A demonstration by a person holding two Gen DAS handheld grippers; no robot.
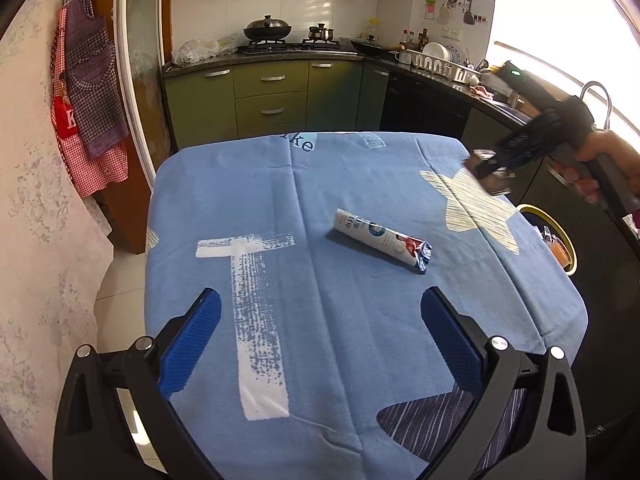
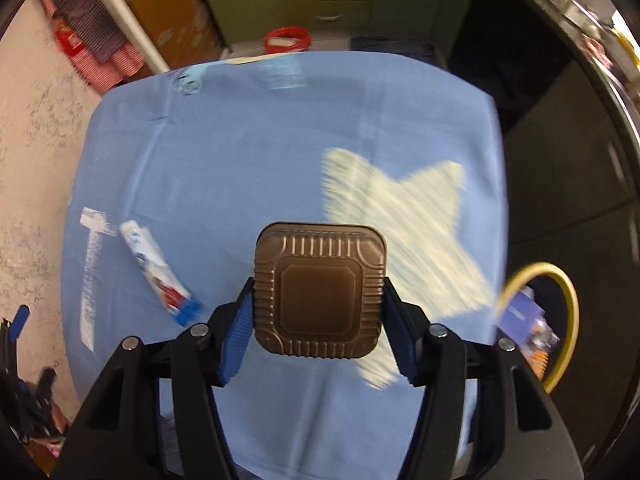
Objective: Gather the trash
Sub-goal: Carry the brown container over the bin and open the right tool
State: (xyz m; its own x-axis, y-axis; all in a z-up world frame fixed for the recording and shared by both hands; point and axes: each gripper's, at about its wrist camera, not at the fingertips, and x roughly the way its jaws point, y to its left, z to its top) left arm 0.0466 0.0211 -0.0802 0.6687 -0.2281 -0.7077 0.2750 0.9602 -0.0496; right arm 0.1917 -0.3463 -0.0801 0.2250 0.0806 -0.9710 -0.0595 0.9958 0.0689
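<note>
Blue cloth printed with a pale star and a white letter T covers the desk (image 1: 360, 184), which fills the space beneath and ahead of both grippers. Beyond the left gripper's fingertips, past the far edge of the desk, runs a kitchen counter (image 1: 280, 56) with green cabinets, a wok on the hob and a dish rack further round to its right. Checked aprons (image 1: 88, 92) hang on the wall to the left of that gripper.

To the right of the right gripper, off the desk's edge and lower down, stands a dark trash bin with a yellow rim (image 2: 560, 280); some packaging lies inside it, blurred.

The left gripper (image 1: 320, 320) hovers over the near part of the desk with its blue pads set wide apart and nothing between them. The right gripper (image 2: 318, 316), held in a hand (image 1: 612, 160), points steeply downward over the star print, to the right of and beyond the left gripper. Its pads press on the two opposite sides of a brown ribbed foil tray (image 2: 320, 292), which it holds clear of the cloth.

A rolled white, red and blue snack wrapper (image 1: 384, 240) lies on the cloth just ahead of the left gripper and to the left of the right gripper, apart from both.
</note>
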